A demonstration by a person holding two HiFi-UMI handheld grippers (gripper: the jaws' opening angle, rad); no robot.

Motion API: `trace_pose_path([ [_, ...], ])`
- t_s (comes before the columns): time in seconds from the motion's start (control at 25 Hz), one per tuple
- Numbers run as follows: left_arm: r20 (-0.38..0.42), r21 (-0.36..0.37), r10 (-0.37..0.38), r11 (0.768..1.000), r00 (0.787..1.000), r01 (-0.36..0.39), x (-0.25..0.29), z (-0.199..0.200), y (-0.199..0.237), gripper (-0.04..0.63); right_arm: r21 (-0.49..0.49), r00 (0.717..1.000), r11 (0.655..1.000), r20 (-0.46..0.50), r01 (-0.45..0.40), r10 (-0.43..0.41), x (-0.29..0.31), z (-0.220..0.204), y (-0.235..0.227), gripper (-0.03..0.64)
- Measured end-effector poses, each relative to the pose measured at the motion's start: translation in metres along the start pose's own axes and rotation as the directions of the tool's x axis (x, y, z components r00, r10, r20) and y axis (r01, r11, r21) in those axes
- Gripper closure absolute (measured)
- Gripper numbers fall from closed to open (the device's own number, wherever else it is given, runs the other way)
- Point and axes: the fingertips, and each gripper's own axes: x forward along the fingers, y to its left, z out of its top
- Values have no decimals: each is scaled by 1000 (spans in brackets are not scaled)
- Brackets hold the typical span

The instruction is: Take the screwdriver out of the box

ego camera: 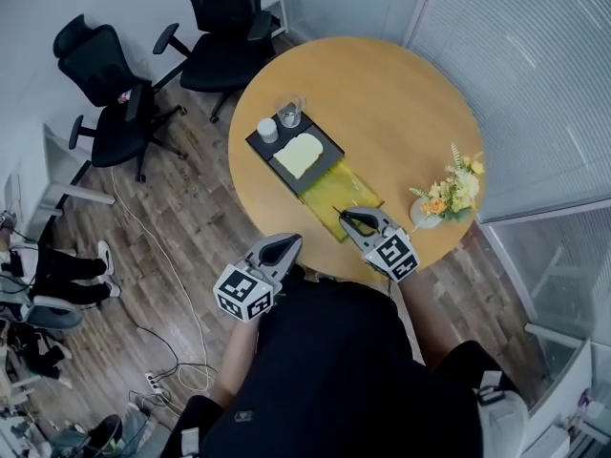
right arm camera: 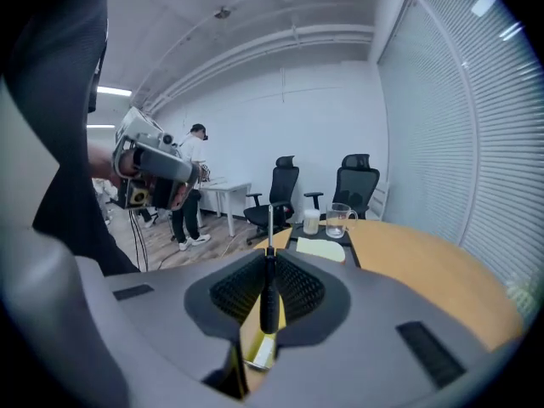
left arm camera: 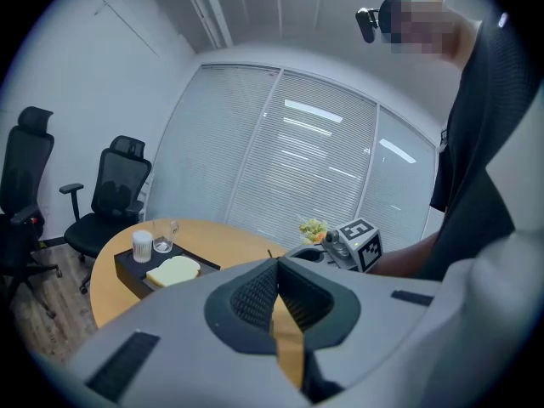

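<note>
From overhead, the right gripper (ego camera: 355,219) sits low centre of the frame over the yellow box (ego camera: 334,189) at the near edge of the round table (ego camera: 382,103), with the screwdriver (ego camera: 341,213) poking up-left from it. The left gripper (ego camera: 284,246) hangs lower left, off the table edge. In the left gripper view, the left gripper (left arm camera: 277,263) has its jaws pressed together mid-frame, nothing between them. In the right gripper view, the right gripper (right arm camera: 269,257) is clamped on the screwdriver (right arm camera: 269,296) by its black handle, shaft pointing up, the box (right arm camera: 257,347) glimpsed beneath. I'd say it looks lifted out; only carrying it clear remains.
</note>
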Motion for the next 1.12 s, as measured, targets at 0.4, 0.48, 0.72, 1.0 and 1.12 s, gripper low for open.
trace_pose_path([
  [0.4, -16, 19, -40, 999, 999, 40, 10, 15, 11, 589, 162, 989, 986, 150, -30, 5, -14, 39, 2, 583],
  [0.48, -16, 19, -40, 999, 999, 40, 10, 17, 13, 589, 170, 988, 985, 152, -31, 5, -15, 38, 2, 583],
  [0.72, -17, 3, -33, 999, 999, 33, 10, 8, 11, 589, 155, 991, 987, 128, -51, 31, -13, 25, 8, 583],
  [1.0, -18, 7, -31, 999, 999, 31, 16, 6, 3, 589, 162, 988, 985, 151, -52, 27, -20, 26, 0, 583],
  [1.12, -15, 8, -22, 1000, 1000, 22, 16, 6, 3, 589, 152, 987, 986, 157, -60, 36, -21, 26, 0, 583],
])
